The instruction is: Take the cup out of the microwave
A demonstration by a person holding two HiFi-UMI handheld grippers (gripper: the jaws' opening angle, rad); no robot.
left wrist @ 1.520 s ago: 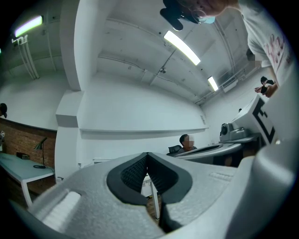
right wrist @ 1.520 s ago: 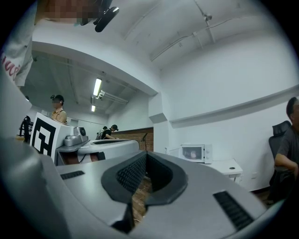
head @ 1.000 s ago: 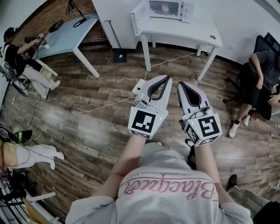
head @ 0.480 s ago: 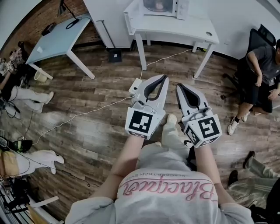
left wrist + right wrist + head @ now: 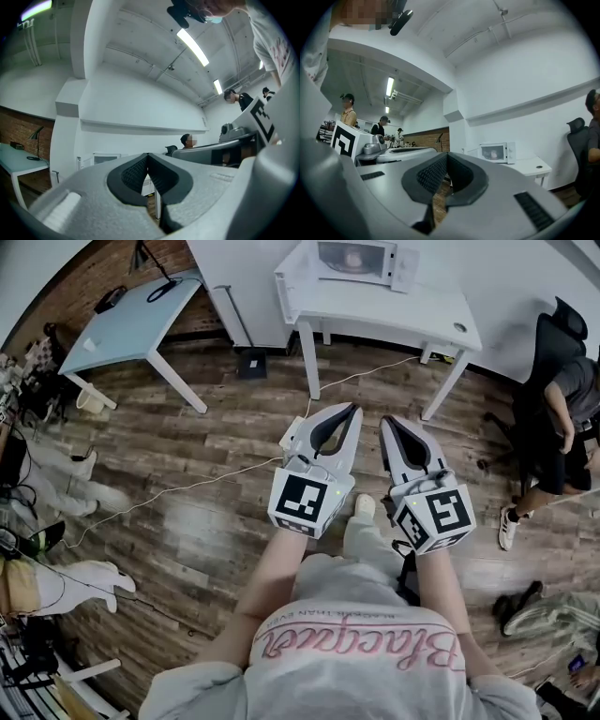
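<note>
Both grippers are held side by side over the wooden floor point(image 5: 187, 521), pointing toward the white table point(image 5: 394, 310) against the far wall. The left gripper point(image 5: 354, 411) has its jaws fully together, with the ribbed pads meeting at the tips and nothing between them. The right gripper point(image 5: 386, 421) is in the same state, with its jaws together and empty. The microwave point(image 5: 356, 259) stands on the white table, well apart from both grippers. The cup point(image 5: 352, 256) shows as a pale rounded shape inside the microwave; its detail is too small to resolve. A white cable point(image 5: 216, 470) runs across the floor in front of the grippers. A light blue table point(image 5: 131, 320) stands to the left. A seated person point(image 5: 562, 418) is at the right edge.
</note>
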